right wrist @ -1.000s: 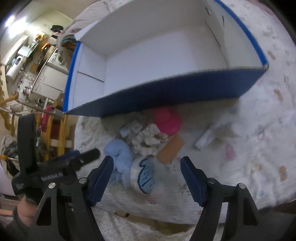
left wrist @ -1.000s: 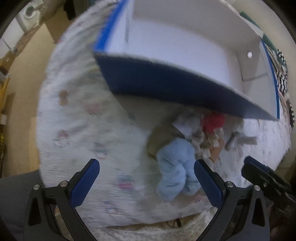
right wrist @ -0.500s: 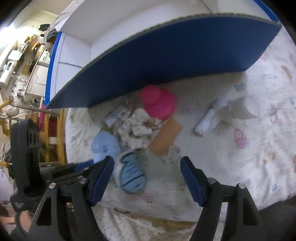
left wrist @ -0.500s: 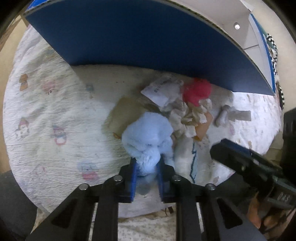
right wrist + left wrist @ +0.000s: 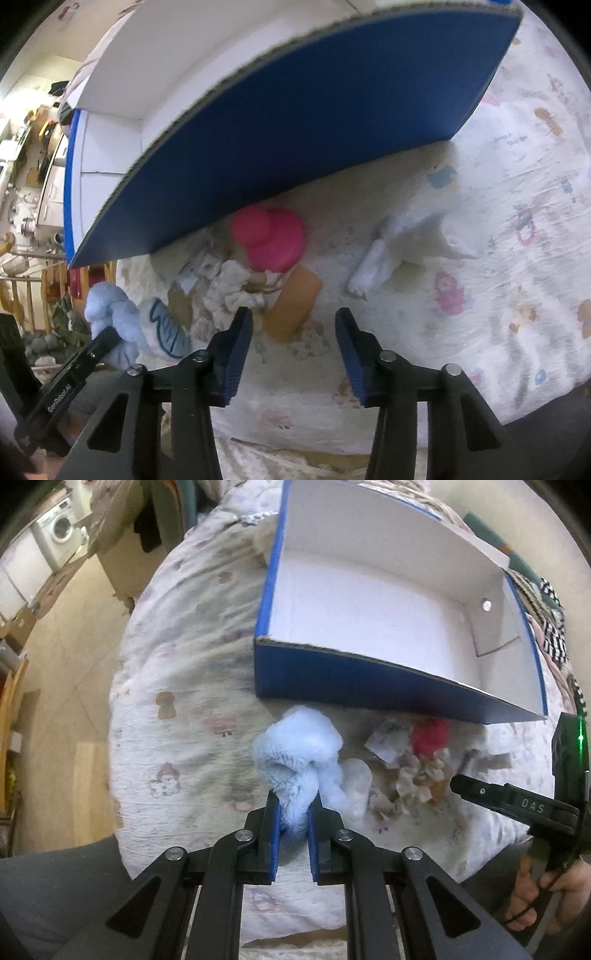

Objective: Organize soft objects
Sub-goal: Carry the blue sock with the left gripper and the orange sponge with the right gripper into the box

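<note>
With its blue pads pressed into the fur, my left claw point(image 5: 293, 823) is clamped on the fluffy pale-blue plush toy point(image 5: 297, 747). From the left wrist view the toy bulges out ahead of the pads, in front of the near corner of the blue cardboard box with a white inside point(image 5: 369, 602), which sits on the white quilted bed cover printed with small cartoon figures point(image 5: 177, 716). I cannot tell whether the plush is lifted clear of the cover or touching it.

My right claw point(image 5: 293, 343) stands apart, holding nothing. It hovers low over the cover, aimed at the pile of soft things lying just before the box's blue front wall. Right ahead of its pads lies a flat tan-orange piece point(image 5: 293, 302), tilted. Beyond that sits a round hot-pink soft item point(image 5: 269, 236), close against the box wall, possibly tucked partly under its edge; the blur makes that hard to judge. Beside the tan piece is a crumpled cream-white rag bundle point(image 5: 231, 291). Further right, apart from the pile, lies a rolled white cloth point(image 5: 373, 266).

From the right wrist view the pale-blue plush shows at far left with the left claw's black arm on it.
</note>
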`<state>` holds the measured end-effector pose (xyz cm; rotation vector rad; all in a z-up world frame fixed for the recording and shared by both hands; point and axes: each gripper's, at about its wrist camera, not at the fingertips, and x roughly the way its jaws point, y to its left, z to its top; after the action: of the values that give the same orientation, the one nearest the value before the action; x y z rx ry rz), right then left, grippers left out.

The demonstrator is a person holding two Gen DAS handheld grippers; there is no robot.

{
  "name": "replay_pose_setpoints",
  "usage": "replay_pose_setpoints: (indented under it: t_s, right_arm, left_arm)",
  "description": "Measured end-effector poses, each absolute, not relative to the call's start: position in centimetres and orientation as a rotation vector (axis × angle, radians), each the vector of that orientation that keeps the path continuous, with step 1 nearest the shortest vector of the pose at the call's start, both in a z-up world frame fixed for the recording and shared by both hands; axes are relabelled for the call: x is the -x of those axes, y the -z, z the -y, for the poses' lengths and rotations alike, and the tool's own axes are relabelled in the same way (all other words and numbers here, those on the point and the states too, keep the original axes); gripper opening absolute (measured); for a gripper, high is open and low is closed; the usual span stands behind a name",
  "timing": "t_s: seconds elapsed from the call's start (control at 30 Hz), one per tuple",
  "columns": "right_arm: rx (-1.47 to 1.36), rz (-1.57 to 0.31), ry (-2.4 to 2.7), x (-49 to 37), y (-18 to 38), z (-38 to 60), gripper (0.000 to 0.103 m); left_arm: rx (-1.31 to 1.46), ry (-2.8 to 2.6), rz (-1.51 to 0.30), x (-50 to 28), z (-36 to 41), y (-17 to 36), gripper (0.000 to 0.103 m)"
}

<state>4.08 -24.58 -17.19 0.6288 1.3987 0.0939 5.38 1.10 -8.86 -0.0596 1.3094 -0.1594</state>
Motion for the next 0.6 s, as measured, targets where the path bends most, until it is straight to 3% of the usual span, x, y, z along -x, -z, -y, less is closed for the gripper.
replay_pose_setpoints:
  t_s: [0.23,0.33,0.37,0.6]
  right_arm:
    - [-0.604,-1.458,-0.073,-5.4,19.4,23.4,0.036]
    - [-0.578,-1.45,-0.084,-5.5,19.4,23.3,0.012]
    - [-0.571,-1.442,-0.081,-5.5,19.3,23.4,0.009]
    - [-0.555,-1.374,-0.124,-4.5,17.3,23.3,0.008]
  left_arm:
    - [0.071,0.143,-1.348,-6.3,-0.1,10.9,0.011]
    - [0.066,0.137,-1.34,-6.4,0.1,10.7,0.011]
    - [0.066,0.134,-1.339,-6.4,0.2,10.7,0.011]
    - [0.063,0.115,-1.318,-6.3,0.3,10.7,0.011]
